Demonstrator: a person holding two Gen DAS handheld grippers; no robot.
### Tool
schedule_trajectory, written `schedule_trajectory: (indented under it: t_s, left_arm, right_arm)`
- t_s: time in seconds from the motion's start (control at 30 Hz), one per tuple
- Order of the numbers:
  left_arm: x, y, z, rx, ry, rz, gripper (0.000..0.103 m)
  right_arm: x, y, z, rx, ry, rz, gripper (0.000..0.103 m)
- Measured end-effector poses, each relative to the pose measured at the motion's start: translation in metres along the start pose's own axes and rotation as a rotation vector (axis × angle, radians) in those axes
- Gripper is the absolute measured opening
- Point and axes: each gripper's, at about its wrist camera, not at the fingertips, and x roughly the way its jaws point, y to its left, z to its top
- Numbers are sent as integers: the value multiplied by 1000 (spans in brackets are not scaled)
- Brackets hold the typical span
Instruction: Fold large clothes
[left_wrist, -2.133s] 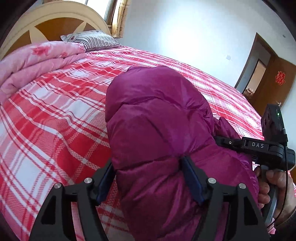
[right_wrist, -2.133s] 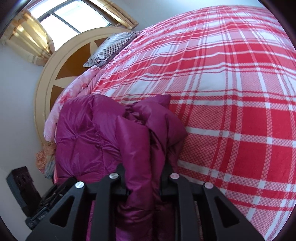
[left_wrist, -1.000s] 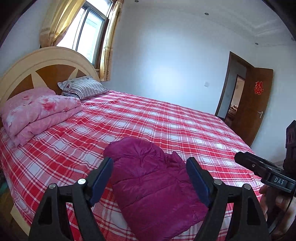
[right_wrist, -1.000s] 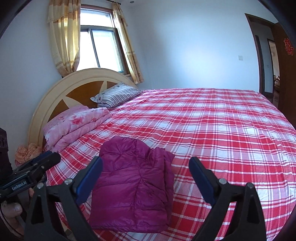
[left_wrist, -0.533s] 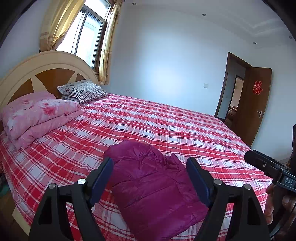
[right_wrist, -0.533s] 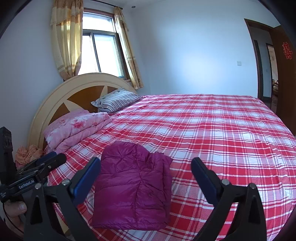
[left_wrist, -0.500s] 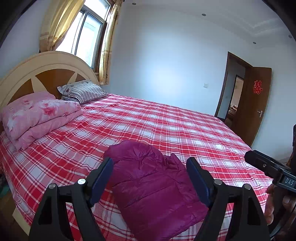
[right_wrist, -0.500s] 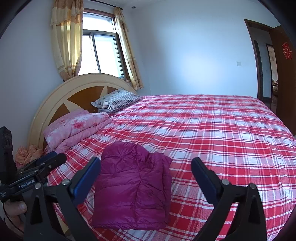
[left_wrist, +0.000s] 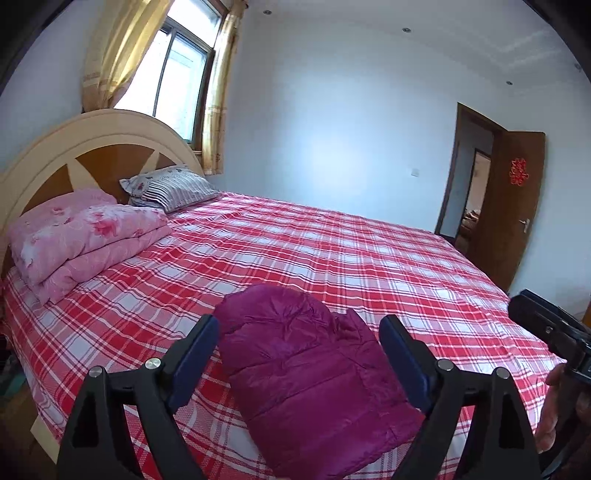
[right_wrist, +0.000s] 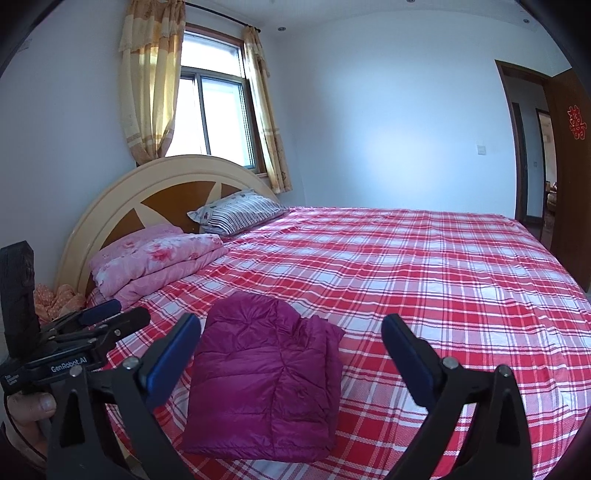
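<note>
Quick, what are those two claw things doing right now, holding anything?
Left gripper: open, jaws just widened, holding nothing.
Right gripper: open, empty.
The purple jacket lies folded on the bed, free of both.

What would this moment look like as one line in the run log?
purple down jacket: folded, lying on plaid bed sheet | left gripper: open, jaws just widened, holding nothing | right gripper: open, holding nothing

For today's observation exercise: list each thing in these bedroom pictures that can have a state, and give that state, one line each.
Purple quilted down jacket: folded, lying on the red plaid bedsheet.
Pink floral quilt: folded, by the headboard.
Brown wooden door: open.
Yellow curtains: drawn aside.
Left tool: open, empty.
Right tool: open, empty.
</note>
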Motion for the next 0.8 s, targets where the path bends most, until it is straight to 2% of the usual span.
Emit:
schedule_trajectory:
  t_s: [0.03,0.1,0.4,0.7,0.8]
  left_arm:
    - [-1,1,1,0,-1,5,97]
    - [-1,3,2,-8,-2,5,101]
    - [-5,1,4,15,-37,36,101]
    - [-3,5,5,11,-37,66,101]
    - [-5,4,2,21,-51,39,101]
  right_arm:
    - [-2,-1,1,2,-7,-1,101]
    - [-5,-2,1,3,-20,-3,101]
    - [-5,-6,-2,12,-23,-7,102]
    - [-6,-6,-5,18,-18,-3,102]
    - [-5,-7,-5,18,-19,-4,102]
